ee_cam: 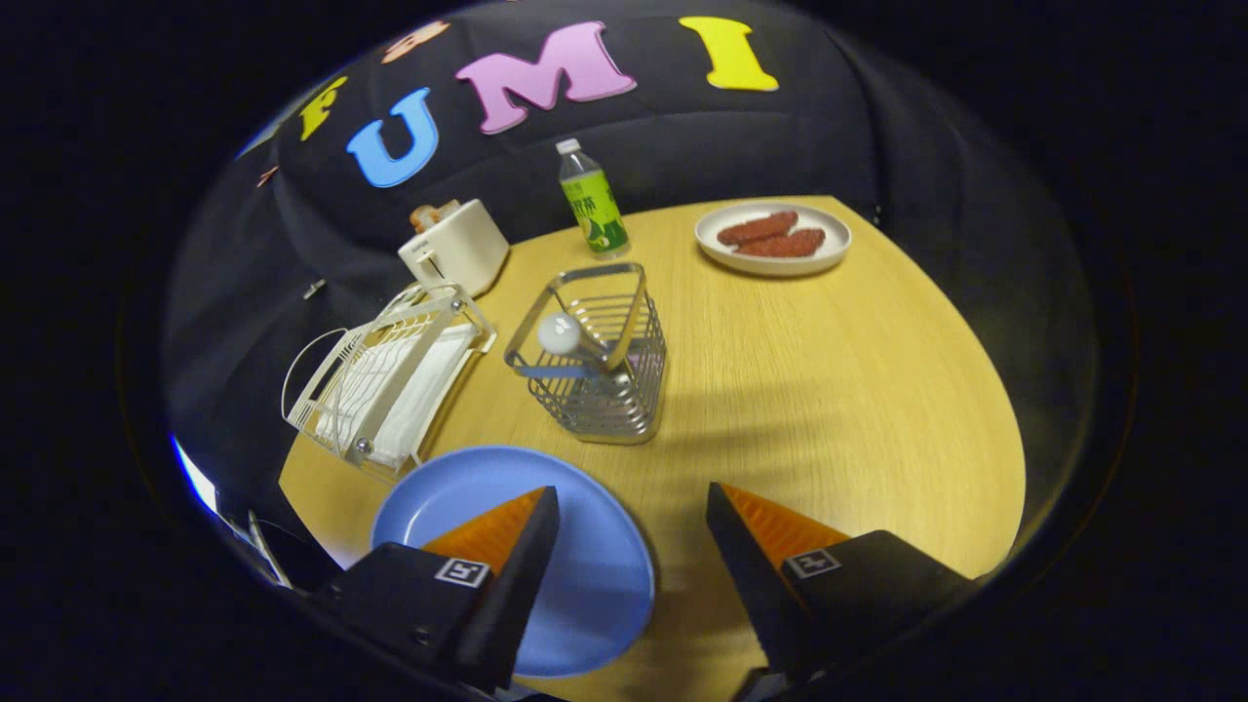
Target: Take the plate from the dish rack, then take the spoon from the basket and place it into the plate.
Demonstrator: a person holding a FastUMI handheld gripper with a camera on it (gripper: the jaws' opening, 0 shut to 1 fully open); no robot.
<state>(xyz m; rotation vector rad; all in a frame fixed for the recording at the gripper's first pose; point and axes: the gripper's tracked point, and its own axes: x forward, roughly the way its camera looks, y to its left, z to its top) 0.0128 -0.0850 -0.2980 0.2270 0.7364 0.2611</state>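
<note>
Hovering above the near part of the wooden table (829, 390), the gripper (634, 507) looked down and forward at a slant, its two fingers spread wide apart with nothing between them but bare tabletop and the edge of the blue plate (585, 565). That plate lay flat on the table, out of the dish rack (390, 380), with the left finger passing over its near half; whether the finger touched it could not be told. The right finger hung over bare wood, apart from everything.

Just ahead of the fingers stood the wire basket (604, 370), upright, and inside it the spoon (565, 336) leaned with its pale rounded end up near the rim on the rack's side. The white dish rack sat beside the basket on the left, at the table's edge, beyond the plate.

Farther back, a cream toaster (456, 244) stood behind the rack, a green-labelled bottle (592, 200) stood upright behind the basket, and a white plate of sausages (773, 237) rested well apart near the far right edge of the table.
</note>
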